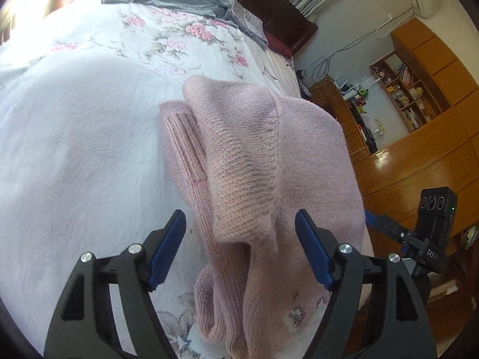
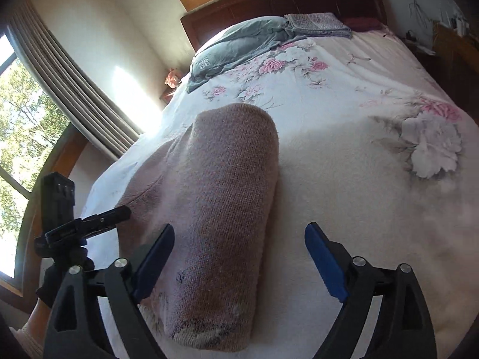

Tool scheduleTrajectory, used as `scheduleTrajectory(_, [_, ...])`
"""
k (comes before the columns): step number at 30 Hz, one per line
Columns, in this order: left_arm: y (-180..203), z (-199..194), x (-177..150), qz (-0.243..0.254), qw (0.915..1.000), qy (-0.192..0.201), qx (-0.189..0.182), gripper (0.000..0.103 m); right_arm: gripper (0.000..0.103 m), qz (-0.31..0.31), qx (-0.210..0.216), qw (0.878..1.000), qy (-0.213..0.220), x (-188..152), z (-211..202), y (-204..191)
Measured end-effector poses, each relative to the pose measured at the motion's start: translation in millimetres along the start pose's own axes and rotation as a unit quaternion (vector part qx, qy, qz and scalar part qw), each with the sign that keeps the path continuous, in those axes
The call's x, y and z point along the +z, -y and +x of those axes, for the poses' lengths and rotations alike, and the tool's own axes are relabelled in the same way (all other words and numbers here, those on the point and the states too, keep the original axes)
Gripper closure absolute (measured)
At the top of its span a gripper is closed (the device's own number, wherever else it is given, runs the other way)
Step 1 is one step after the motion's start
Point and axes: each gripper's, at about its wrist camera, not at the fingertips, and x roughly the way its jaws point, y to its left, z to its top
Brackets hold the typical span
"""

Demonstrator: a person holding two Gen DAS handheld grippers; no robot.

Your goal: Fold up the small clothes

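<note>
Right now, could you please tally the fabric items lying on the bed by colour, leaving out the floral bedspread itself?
Pink: 1, the pink knitted garment, bunched and partly folded near the grippers.
Grey-green: 1, the grey-green cloth by the headboard.
Purple-grey patterned: 1, the folded patterned cloth beside it.
Total: 3. Both grippers hover open, holding nothing.

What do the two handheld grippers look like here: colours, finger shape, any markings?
Both match. The left gripper and right gripper have matte black angular frames with cut-out slots, silver round bolt heads at the joints, and flat blue fingers. Seen from the left camera, the right gripper's body carries white lettering, apparently "DAS". No hands or sleeves show.
</note>
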Motion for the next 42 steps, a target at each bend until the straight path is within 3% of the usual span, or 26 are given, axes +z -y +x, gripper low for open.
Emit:
scheduleTrajectory(6, [26, -31, -17, 0.002, 0.9984, 0.013, 0.054, 0.018, 0.008, -0.009, -0.063, 0.998, 0.003, -21, -24, -25])
scheduleTrajectory(16, [63, -59, -60, 0.021, 0.9931, 0.014, 0.114, 0.018, 0.008, -0.03, -0.088, 0.996, -0.005, -49, -45, -49])
scheduleTrajectory(21, [72, -71, -70, 0.028, 0.9913, 0.019, 0.127, 0.018, 0.004, -0.046, -0.115, 0.992, 0.004, -56, -60, -67])
scheduleTrajectory(25, [82, -83, -78, 0.033, 0.9899, 0.023, 0.136, 0.017, 0.004, -0.054, -0.109, 0.993, 0.009, -62, -71, -79])
scheduleTrajectory(29, [91, -95, -89, 0.042, 0.9872, 0.026, 0.152, 0.016, 0.004, -0.066, -0.143, 0.987, 0.016, -68, -80, -91])
scheduleTrajectory(42, [104, -113, -116, 0.057, 0.9827, 0.025, 0.174, 0.015, 0.004, -0.067, -0.158, 0.985, 0.02, -87, -97, -105])
